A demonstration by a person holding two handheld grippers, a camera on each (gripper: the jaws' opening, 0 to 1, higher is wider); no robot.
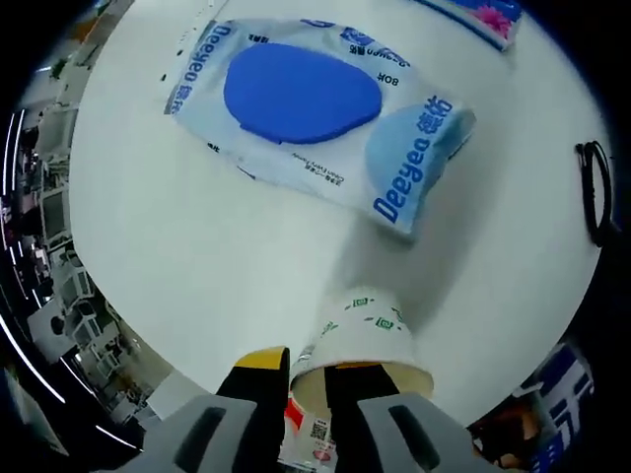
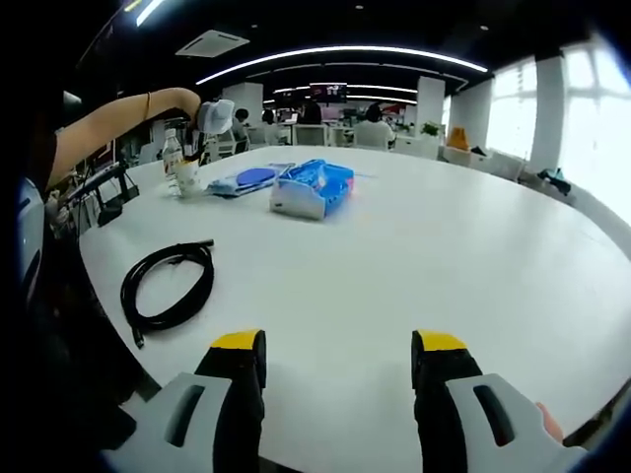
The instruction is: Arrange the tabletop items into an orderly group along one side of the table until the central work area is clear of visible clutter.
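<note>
Left gripper (image 1: 308,379) clamps a paper cup's (image 1: 360,345) rim near the table (image 2: 414,246) edge, beside a glossy wipes pack (image 1: 315,118). Right gripper (image 2: 338,357) gapes over bare tabletop; coiled cable (image 2: 170,286) nearby.

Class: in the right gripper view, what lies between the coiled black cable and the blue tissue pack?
Nothing: bare white table separates the coiled black cable from the blue tissue pack.

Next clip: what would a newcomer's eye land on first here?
In the left gripper view, the big Deeyeo wipes pack with its blue lid lies on the white table, and the left gripper is shut on a paper cup just below it. In the right gripper view, a coiled black cable lies near the table edge ahead of the open right gripper.
</note>
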